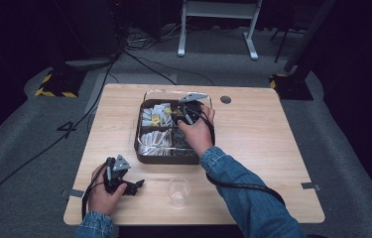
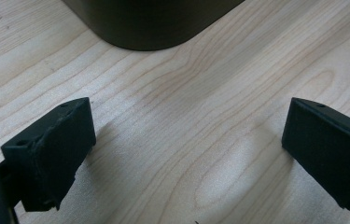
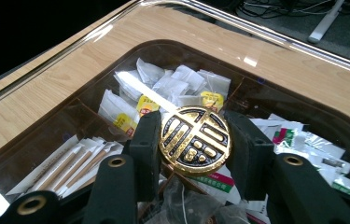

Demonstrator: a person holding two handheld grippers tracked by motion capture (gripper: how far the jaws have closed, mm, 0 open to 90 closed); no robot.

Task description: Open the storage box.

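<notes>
Hidden, cropped and unreadable parts

In the right gripper view the gold medallion (image 3: pixel 194 140) and the black fingers (image 3: pixel 147 144) cover the sachets behind them, and print on the tea bags (image 3: pixel 172 86) is too small to read; in the left gripper view the dark tray (image 2: pixel 151 21) is cut off by the top edge; in the high view the right hand (image 1: pixel 197 131) hides part of the tray's compartments.

Medallion (image 3: pixel 194 141): gold with a black openwork pattern, between the right gripper (image 3: pixel 194 154) pads.
Right gripper: black, brass-coloured rivets.
Left gripper (image 2: pixel 186 149): black.
Tea bags (image 3: pixel 172 86) beyond the right gripper: white, yellow tags.
Box (image 1: pixel 146 156): dark brown, clear lid.
Table (image 1: pixel 253 144): pale wood grain.
Sleeve (image 1: pixel 243 188): blue denim.
Cup (image 1: pixel 178 192): clear.
</notes>
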